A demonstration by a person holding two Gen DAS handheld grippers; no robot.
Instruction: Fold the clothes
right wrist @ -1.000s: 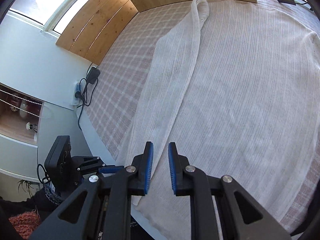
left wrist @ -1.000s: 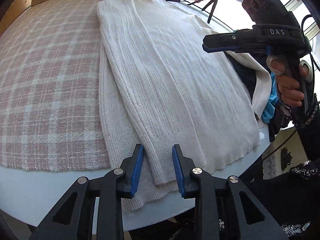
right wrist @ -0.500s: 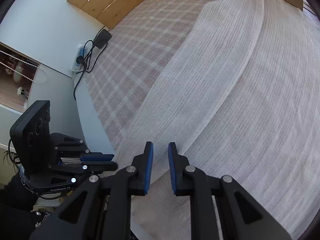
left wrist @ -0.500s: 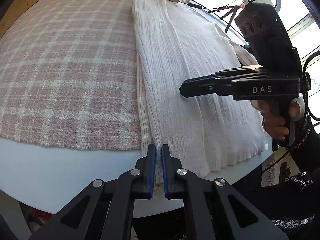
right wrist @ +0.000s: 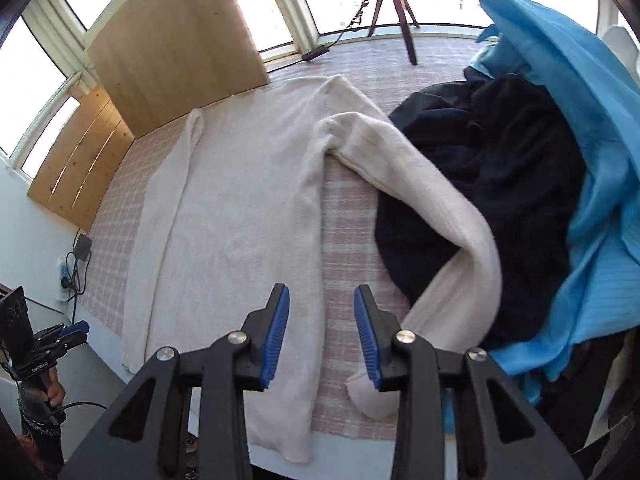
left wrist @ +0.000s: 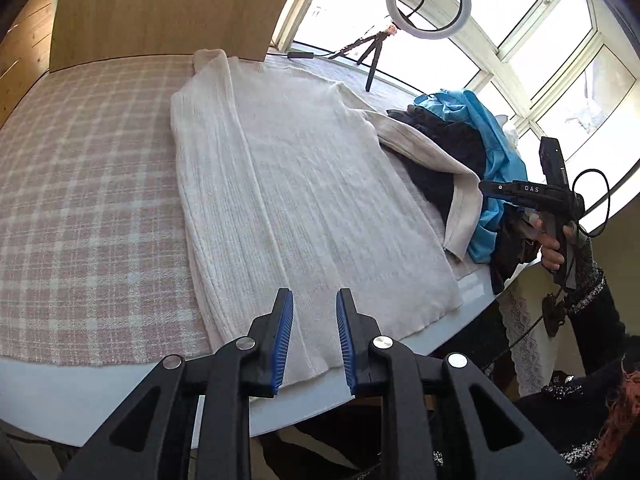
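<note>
On the left, the left gripper [left wrist: 313,338] is hanging over the near hem of the cream sweater [left wrist: 304,200], its jaws opening with nothing between them; the knit is lying flat underneath, not pinched. The sweater is stretching lengthwise away from the person across the checked tablecloth [left wrist: 88,184], collar at the far end by the wooden board [left wrist: 160,4], hem at the near table edge. Its left sleeve [left wrist: 212,184] is already lying folded in along the body, running the same long way.

Moving right, the other sleeve [right wrist: 420,208] is still trailing out sideways, draping up over the pile of dark and blue clothes [right wrist: 520,168] and curling back so that its cuff [right wrist: 372,392] is resting on the tablecloth near the table's front edge. The right gripper [right wrist: 322,334] is hovering just left of that cuff, pointing down at the bare strip of cloth between body and sleeve, jaws opening and empty.

So the unfolded sleeve is lying to the right of the right gripper, far nearer that hand than the left one, and I'd judge the coming move needs a short shift rightwards onto the cuff.
</note>
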